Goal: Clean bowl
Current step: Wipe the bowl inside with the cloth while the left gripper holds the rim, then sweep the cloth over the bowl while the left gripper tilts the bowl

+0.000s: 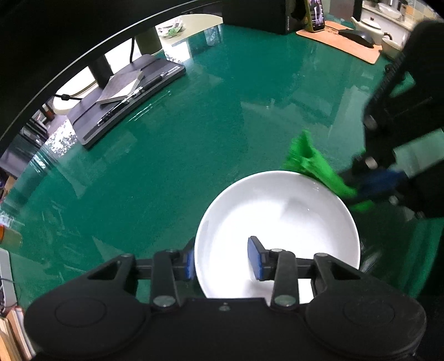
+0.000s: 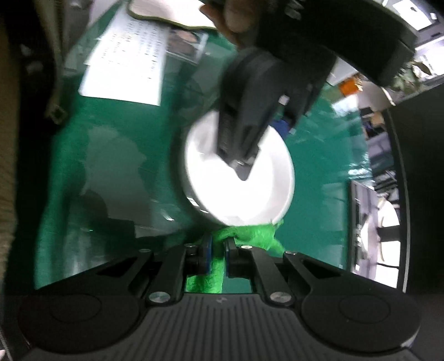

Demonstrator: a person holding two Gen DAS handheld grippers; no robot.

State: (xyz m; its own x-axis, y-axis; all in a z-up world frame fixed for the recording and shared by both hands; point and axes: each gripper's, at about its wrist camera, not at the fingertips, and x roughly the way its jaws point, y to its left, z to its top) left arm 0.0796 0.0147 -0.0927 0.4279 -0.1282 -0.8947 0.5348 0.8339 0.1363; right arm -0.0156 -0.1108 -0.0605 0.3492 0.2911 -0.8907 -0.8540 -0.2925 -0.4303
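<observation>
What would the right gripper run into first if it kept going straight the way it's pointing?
Probably the white bowl. The right gripper, clamped on the green cloth, points at the bowl's near rim, with the cloth bunched against it. Motion blur leaves the gap unclear.

- A glossy green desk mat covers the tabletop, mirroring pale overhead light.
- Left of the mat's centre sits a dark monitor stand bearing a grey notebook and pens.
- Beyond the mat's far edge lies a cork pad, a lit phone propped on it.
- Right of the cork pad stands a white teapot.
- A printed sheet lies on the mat.
</observation>
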